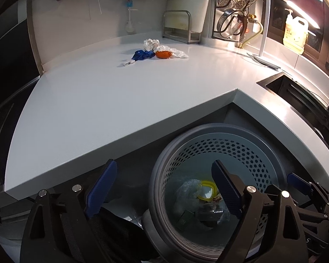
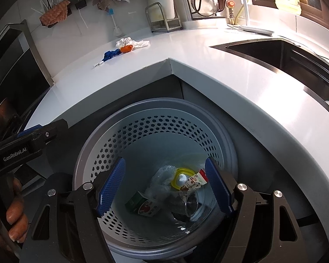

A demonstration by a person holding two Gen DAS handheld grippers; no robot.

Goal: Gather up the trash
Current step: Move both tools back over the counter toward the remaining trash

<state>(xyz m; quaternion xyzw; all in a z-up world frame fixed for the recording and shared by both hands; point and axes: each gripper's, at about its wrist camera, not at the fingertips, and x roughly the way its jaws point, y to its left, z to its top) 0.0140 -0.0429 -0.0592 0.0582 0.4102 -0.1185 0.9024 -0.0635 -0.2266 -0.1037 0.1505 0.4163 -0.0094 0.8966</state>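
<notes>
A grey perforated trash bin [image 1: 263, 151] [image 2: 142, 129] stands on the floor below the counter corner. It holds a yellow ring [image 2: 183, 178], a clear plastic bag [image 2: 162, 175], a green carton [image 2: 138, 203], a clear cup [image 2: 191, 206] and a printed wrapper [image 2: 195, 180]. My left gripper [image 1: 164, 188] is open and empty by the bin's left rim. My right gripper [image 2: 165, 186] is open and empty over the bin. On the counter lie a blue wrapper [image 1: 143, 54] [image 2: 110, 53], an orange piece [image 1: 163, 54] [image 2: 126, 48], crumpled white paper [image 1: 151, 43] [image 2: 123, 41], white plastic [image 1: 178, 53] [image 2: 141, 43] and a small white scrap [image 1: 127, 63] [image 2: 98, 64].
A white L-shaped counter [image 1: 98, 100] [image 2: 230, 72] wraps the bin. A sink [image 1: 296, 89] [image 2: 285, 52] is at the right. A metal rack [image 1: 180, 27] [image 2: 162, 18], hanging cookware [image 1: 236, 6] and a soap jug [image 1: 296, 31] stand at the back. A dark oven [image 2: 15, 72] is at the left.
</notes>
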